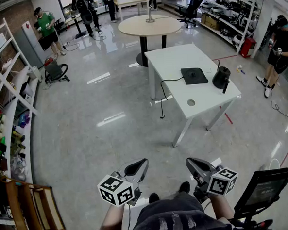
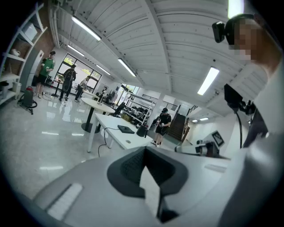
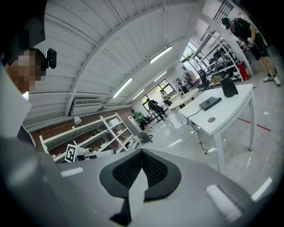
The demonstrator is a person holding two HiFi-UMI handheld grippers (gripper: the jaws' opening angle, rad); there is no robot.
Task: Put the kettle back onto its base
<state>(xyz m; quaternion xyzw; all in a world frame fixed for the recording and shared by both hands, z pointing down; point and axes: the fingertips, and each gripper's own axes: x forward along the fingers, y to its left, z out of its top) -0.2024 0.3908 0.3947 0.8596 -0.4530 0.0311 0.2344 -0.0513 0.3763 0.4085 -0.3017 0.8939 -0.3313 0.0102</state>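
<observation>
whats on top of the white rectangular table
The table carries a flat black base with its cord trailing over the edge, a black kettle beside it, and a round port. The tabletop beneath them is hidden.

**Bright, even room light; strong fisheye in the gripper views**

Long strip lights [image 2: 208,81] on the white ceiling light all three views brightly and evenly, and daylight comes through windows [image 2: 70,62] at the far end. The glossy floor [image 1: 77,135] throws back pale streaks of glare. Shadows under the white counter [image 1: 172,61] are faint and soft. The kettle [image 1: 221,77] shows as a dark shape with little detail. The head view is sharp in the middle and bowed towards its edges. Both gripper views are strongly curved, with black corners. The left gripper [image 2: 145,153] and right gripper [image 3: 142,153], close to the lens, look soft, while the room behind them is clearer.
</observation>
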